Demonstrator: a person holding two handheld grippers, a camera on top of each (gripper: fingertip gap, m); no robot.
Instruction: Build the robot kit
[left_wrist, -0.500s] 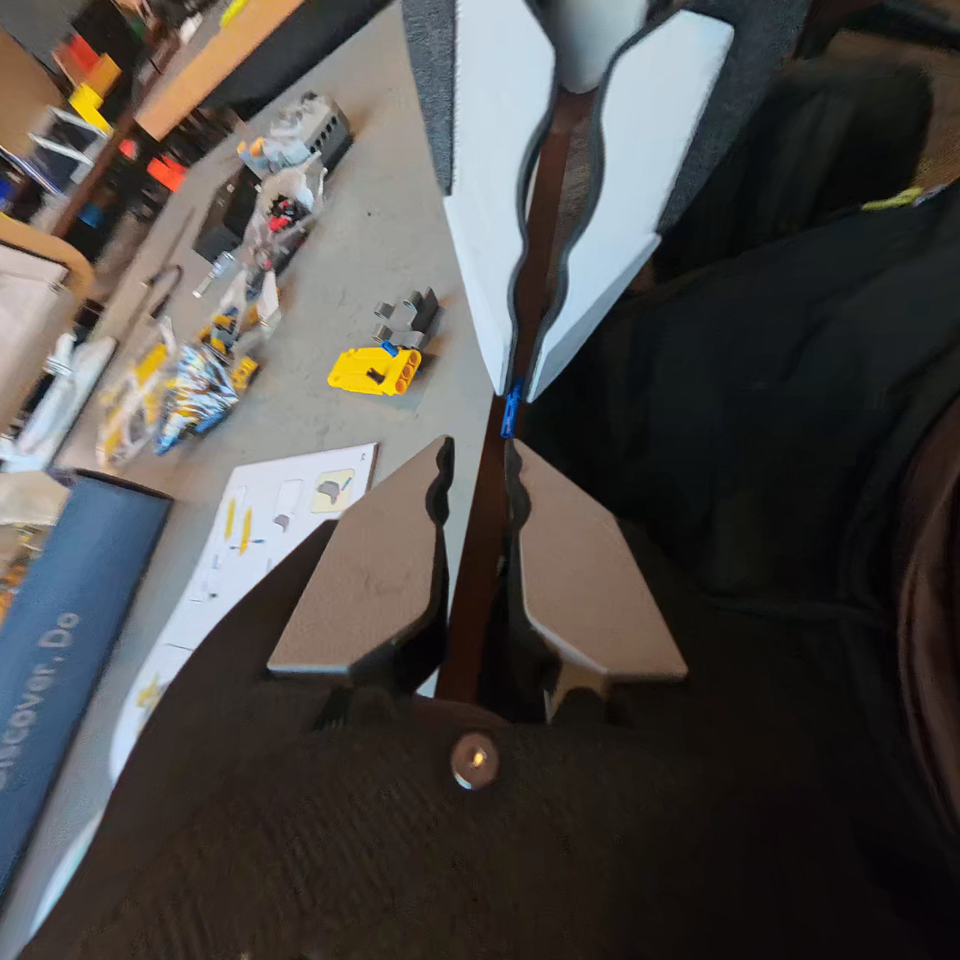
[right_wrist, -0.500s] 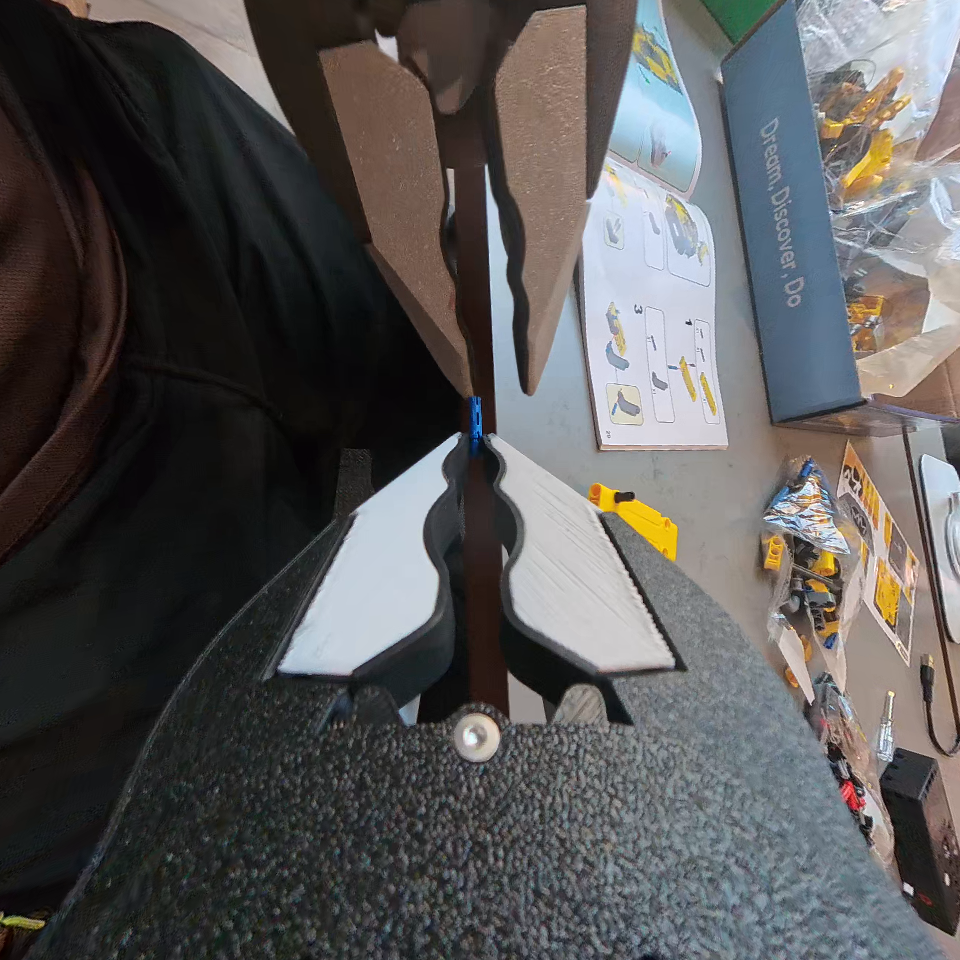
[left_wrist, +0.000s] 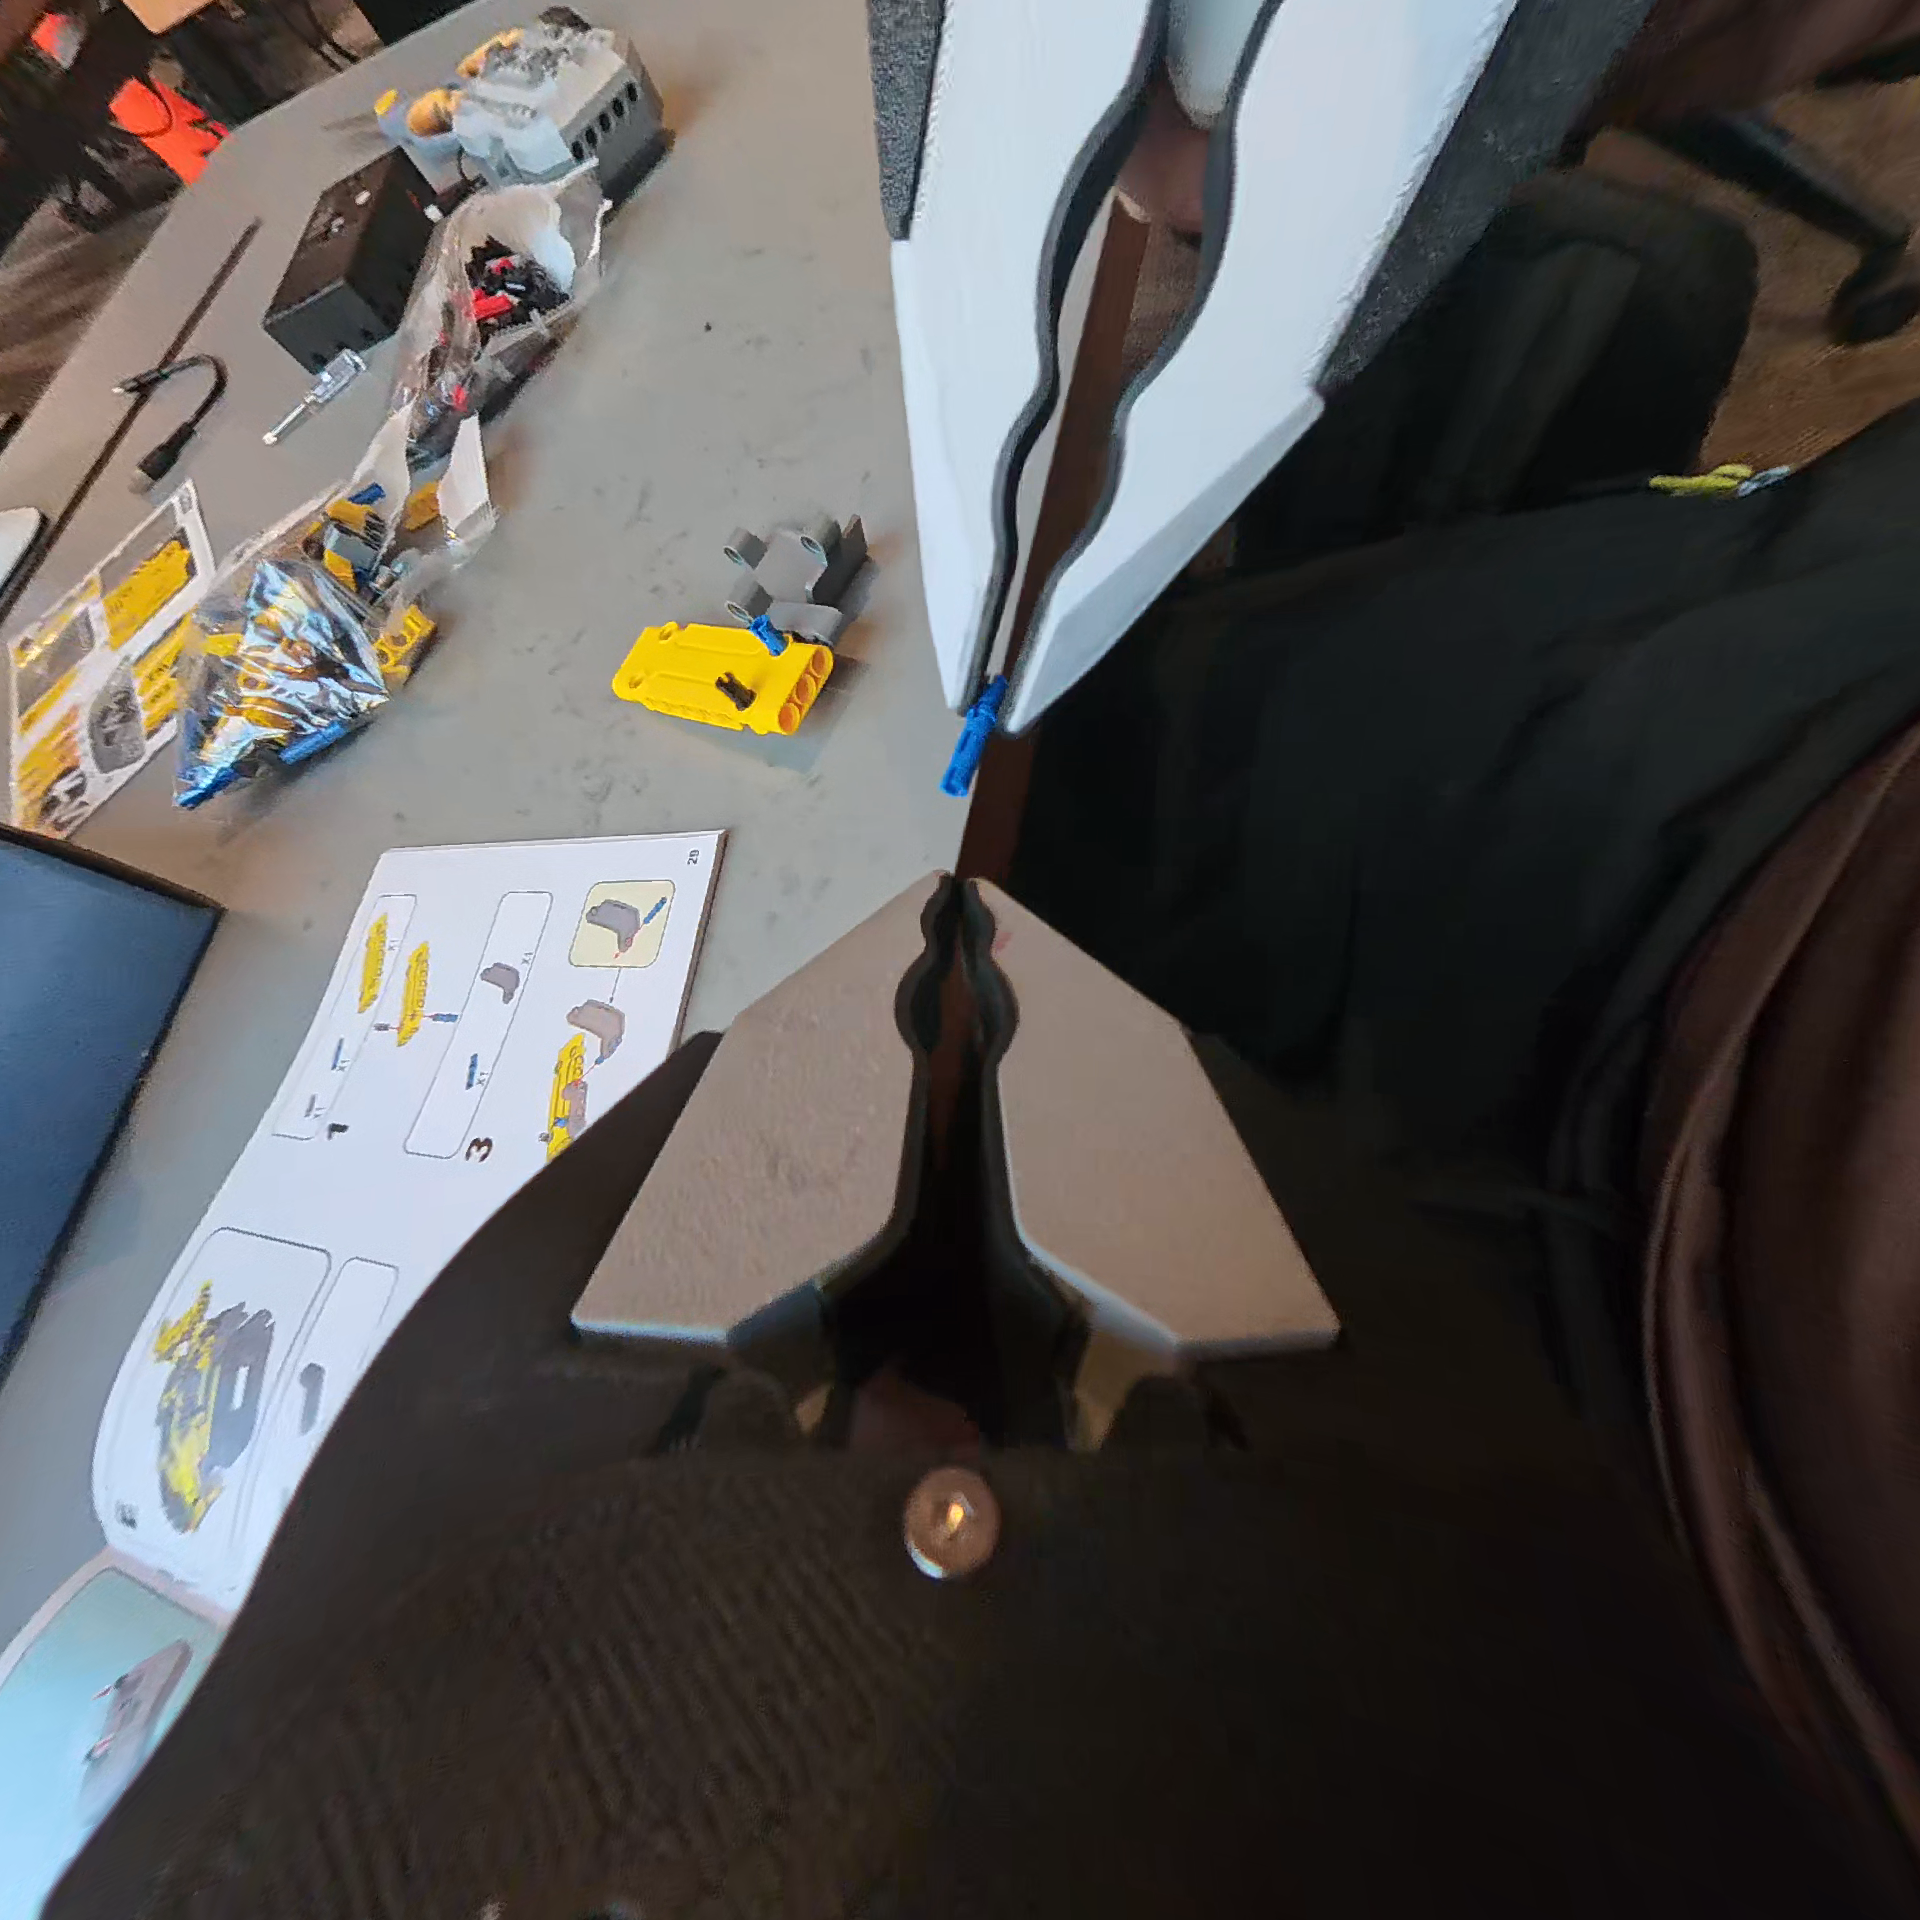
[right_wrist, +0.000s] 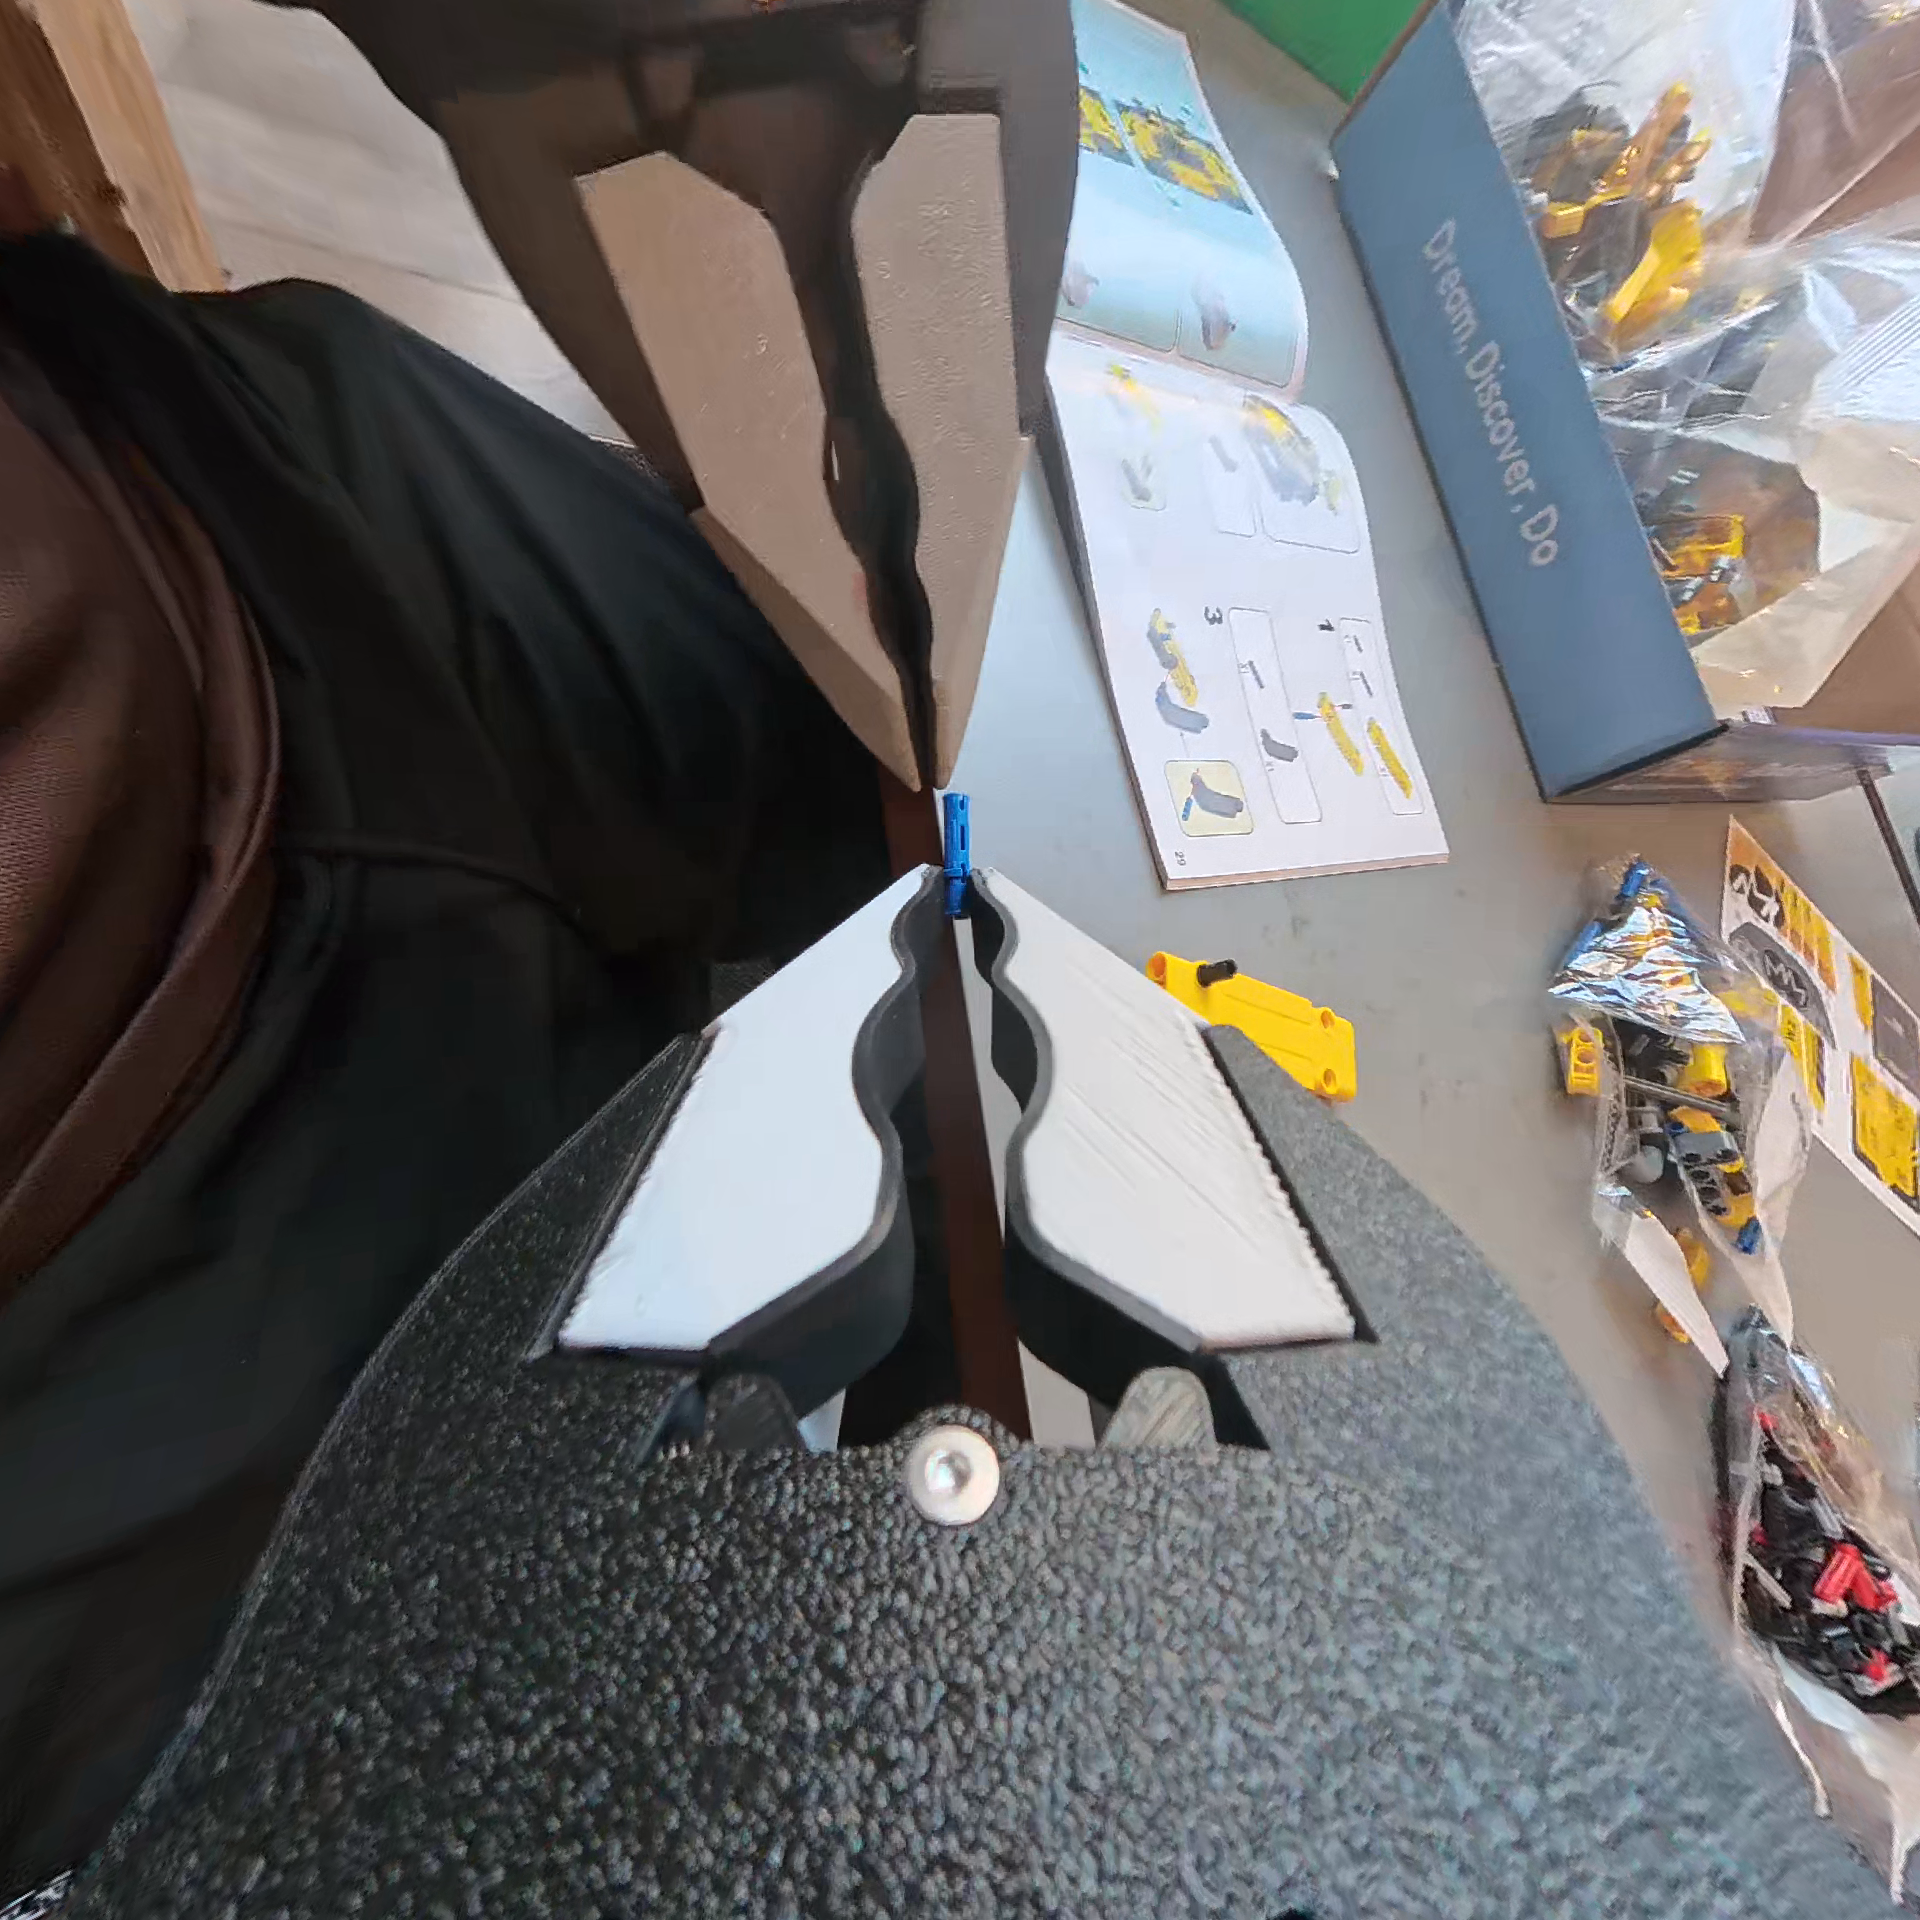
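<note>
Tongs first, left wrist view: left tongs (left_wrist: 954, 896), beige-brown, are pressed together at the tips w/ nothing between them. Opposite, the white right tongs (left_wrist: 995, 712) come down from the top, clamped on a small blue pin (left_wrist: 968, 736); about half the pin sticks out past their tips, angled toward the left pair but apart from it. Both pairs hang over the desk (left_wrist: 665, 374) edge, in front of a person's dark clothing. On the desk near the pin: a yellow beam block (left_wrist: 717, 681) touching a grey connector piece (left_wrist: 795, 566), an open instruction booklet (left_wrist: 499, 1039), crinkly parts bags (left_wrist: 281, 665), a black box (left_wrist: 353, 260).

Right wrist view: right tongs (right_wrist: 958, 883) grip the blue pin (right_wrist: 956, 840) by its lower end only; its free end points at the closed left tongs (right_wrist: 928, 774) and sits just beside them, a thin gap showing. Booklet (right_wrist: 1278, 644), a dark blue carton (right_wrist: 1507, 416) and more bags lie to the side.

Handling, as judged: pin looks like hard plastic, v. light, stiff, smooth, so prob. slippery and prone to pivot or pop out of a tip-only pinch. Best hold is across the barrel, not the end.
</note>
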